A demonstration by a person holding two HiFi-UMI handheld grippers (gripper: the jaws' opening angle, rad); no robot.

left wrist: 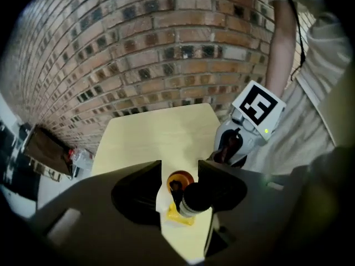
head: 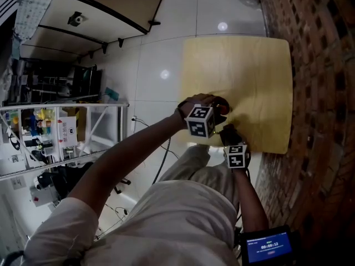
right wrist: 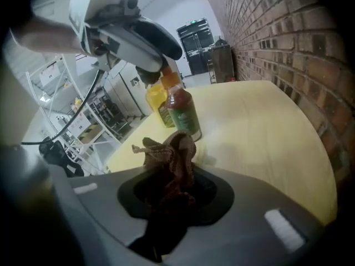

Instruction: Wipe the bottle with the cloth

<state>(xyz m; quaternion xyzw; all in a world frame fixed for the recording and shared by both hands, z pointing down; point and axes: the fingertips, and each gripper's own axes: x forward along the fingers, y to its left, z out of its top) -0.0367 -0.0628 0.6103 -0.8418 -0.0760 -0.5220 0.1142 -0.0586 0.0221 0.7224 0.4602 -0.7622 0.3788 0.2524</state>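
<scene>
On the counter (head: 260, 65), left tool (left wrist: 179, 166) stood wide around the bottle (right wrist: 183, 115) top, we judged to steady it; right tool (right wrist: 166, 184) clamped the cloth (right wrist: 172, 148), ready to wipe.

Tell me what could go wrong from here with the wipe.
The jaws of the left gripper stand apart around the orange cap of the sauce bottle, so a push from the cloth in the right gripper may tip it. It could also knock the yellow container close beside it, near the table edge.

Wooden table (head: 249, 65) beside brick wall (head: 316, 65)
</scene>
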